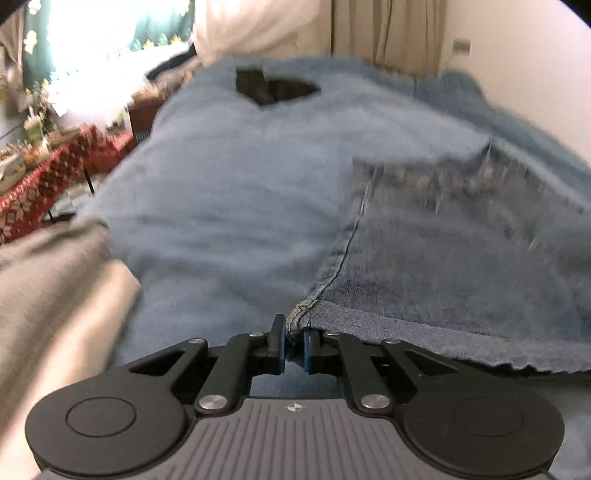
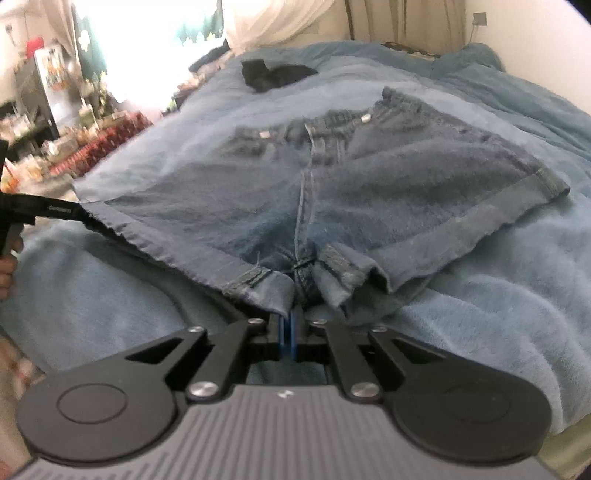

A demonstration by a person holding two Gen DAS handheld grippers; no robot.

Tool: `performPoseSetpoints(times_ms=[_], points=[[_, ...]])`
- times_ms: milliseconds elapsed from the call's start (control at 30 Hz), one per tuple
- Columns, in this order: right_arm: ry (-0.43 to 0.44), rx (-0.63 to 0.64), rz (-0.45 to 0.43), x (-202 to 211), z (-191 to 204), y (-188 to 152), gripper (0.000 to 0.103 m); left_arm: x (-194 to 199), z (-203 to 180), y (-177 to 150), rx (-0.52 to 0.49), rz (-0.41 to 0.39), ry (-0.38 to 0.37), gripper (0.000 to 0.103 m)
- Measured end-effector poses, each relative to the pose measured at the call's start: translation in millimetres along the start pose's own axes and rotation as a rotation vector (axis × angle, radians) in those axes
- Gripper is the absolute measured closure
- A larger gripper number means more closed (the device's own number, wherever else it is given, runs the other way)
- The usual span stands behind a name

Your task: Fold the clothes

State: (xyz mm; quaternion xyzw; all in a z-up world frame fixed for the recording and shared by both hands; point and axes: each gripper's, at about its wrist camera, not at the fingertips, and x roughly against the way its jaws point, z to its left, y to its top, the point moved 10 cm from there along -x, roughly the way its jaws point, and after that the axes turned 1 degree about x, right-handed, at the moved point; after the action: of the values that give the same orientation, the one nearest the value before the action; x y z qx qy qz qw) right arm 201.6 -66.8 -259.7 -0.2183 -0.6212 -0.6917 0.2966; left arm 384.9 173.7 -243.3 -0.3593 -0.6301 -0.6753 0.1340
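Observation:
A pair of blue denim shorts point(image 2: 369, 184) lies front up on a light blue blanket point(image 2: 110, 302), waistband away from me. My right gripper point(image 2: 289, 328) is shut on the crotch seam at the near edge. My left gripper point(image 1: 294, 345) is shut on the outer hem corner of the shorts point(image 1: 443, 251), at the side seam. In the right wrist view the left gripper point(image 2: 79, 213) shows at the far left, holding that leg's hem corner. The left wrist view is blurred by motion.
A black garment point(image 2: 275, 75) lies on the blanket near the far end. A table with a red patterned cloth point(image 1: 44, 184) and clutter stands to the left. Curtains point(image 1: 388, 33) and a wall are behind. A beige sheet point(image 1: 48, 295) shows at the near left.

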Motion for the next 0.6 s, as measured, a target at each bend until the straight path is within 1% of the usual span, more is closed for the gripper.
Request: performPoseSetpoints(times_ms=[33,100,133,267,300,333,400,467,600], points=[[0.008,0.008,-0.016,7,2,5,0.101,5,0,3,-0.002,-0.012,0.000,0.094],[0.017,0.022,-0.020,10,4,5,0.101,9,0,5,-0.014,-0.017,0.005,0.094],[0.023,0.022,-0.007,5,4,1,0.101,5,0,2,-0.018,-0.002,0.010,0.094],[0.023,0.050,0.068,-24,2,-23,0.099,-29,-1,-32,-0.024,0.116,0.038,0.093],[0.030,0.048,0.068,-24,1,-24,0.097,-31,-3,-36,-0.030,0.122,0.047,0.091],[0.044,0.050,0.067,-21,1,-22,0.094,-29,-4,-37,-0.036,0.115,0.055,0.089],[0.066,0.071,0.072,-13,1,-19,0.091,-20,-6,-36,-0.036,0.111,0.057,0.089],[0.087,0.090,0.082,-3,-1,-19,0.091,-10,-2,-38,-0.035,0.112,0.059,0.085],[0.112,0.088,0.113,16,-10,-20,0.091,12,5,-46,-0.024,0.113,0.076,0.086]])
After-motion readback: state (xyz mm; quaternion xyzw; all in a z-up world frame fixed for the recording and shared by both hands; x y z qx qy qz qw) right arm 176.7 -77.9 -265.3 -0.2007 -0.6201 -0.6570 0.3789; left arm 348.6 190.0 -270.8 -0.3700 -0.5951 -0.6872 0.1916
